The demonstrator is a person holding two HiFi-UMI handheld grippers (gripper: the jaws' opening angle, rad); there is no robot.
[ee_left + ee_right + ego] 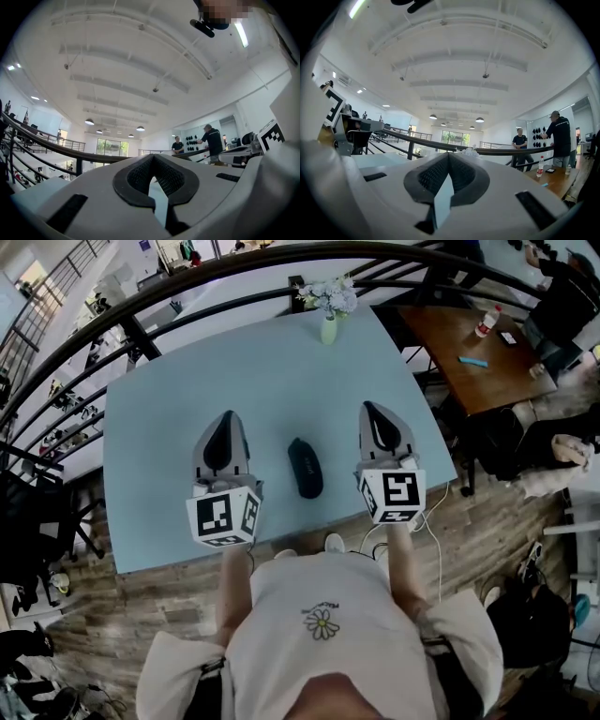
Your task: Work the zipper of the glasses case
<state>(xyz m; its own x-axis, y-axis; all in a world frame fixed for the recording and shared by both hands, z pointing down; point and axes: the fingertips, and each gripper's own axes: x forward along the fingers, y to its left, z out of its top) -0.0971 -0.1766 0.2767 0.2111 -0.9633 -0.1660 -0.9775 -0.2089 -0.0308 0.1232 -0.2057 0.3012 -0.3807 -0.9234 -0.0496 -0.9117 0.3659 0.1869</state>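
Observation:
A dark oval glasses case lies flat on the light blue table, near its front edge, and its zipper is too small to make out. My left gripper hovers to the left of the case and my right gripper to its right, both clear of it and pointing away from me. In the left gripper view the left gripper has its tips meeting, with nothing between them. The right gripper is likewise shut and empty. Neither gripper view shows the case.
A small vase of flowers stands at the table's far edge. A black railing curves behind the table. To the right is a brown table with a bottle. Two people stand by the far wall.

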